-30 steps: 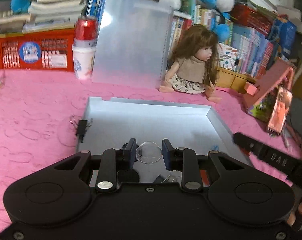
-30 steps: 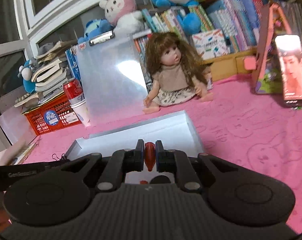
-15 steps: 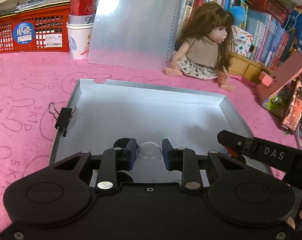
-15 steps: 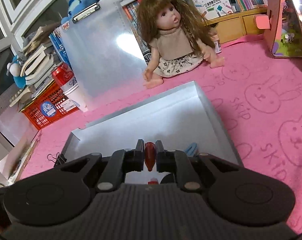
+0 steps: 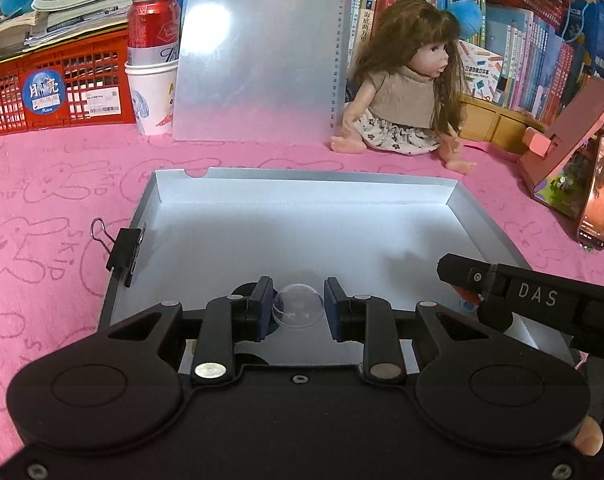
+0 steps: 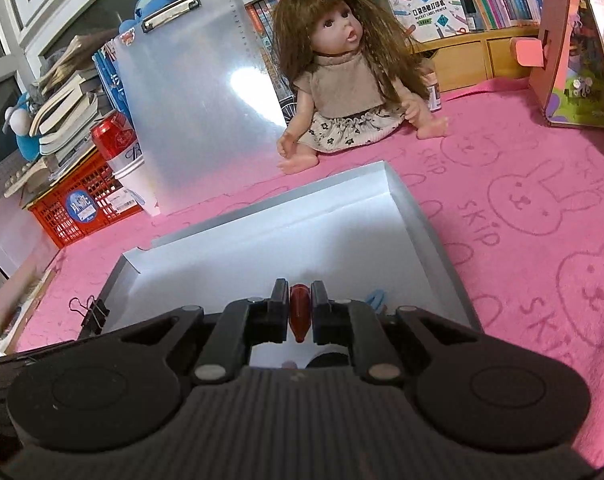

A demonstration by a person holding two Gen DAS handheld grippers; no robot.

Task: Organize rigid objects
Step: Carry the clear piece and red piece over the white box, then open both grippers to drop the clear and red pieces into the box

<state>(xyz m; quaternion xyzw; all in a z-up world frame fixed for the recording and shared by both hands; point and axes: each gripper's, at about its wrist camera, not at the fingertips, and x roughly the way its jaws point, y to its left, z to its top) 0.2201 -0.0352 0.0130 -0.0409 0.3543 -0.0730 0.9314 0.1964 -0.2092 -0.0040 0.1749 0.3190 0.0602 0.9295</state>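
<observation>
A shallow silver tray (image 5: 302,194) (image 6: 434,236) lies on the pink cloth. My left gripper (image 5: 297,308) is shut on a clear plastic dome (image 5: 297,306) and holds it over the tray's near part. My right gripper (image 6: 299,310) is shut on a small red piece (image 6: 299,312) over the tray's near right part; its body also shows in the left wrist view (image 5: 534,296). A black binder clip (image 5: 123,250) (image 6: 95,314) is clipped on the tray's left wall. A blue clip (image 6: 376,300) lies in the tray beside my right gripper.
A doll (image 5: 406,88) (image 6: 342,80) sits behind the tray. A clear clipboard (image 5: 257,52), a paper cup with a red can (image 5: 151,64) and a red crate (image 5: 57,88) stand at the back left. A pink stand (image 5: 562,148) and a phone (image 5: 596,196) are at the right.
Both grippers have moved forward and lower over the tray, each still holding its piece. The tray and doll look nearer.
</observation>
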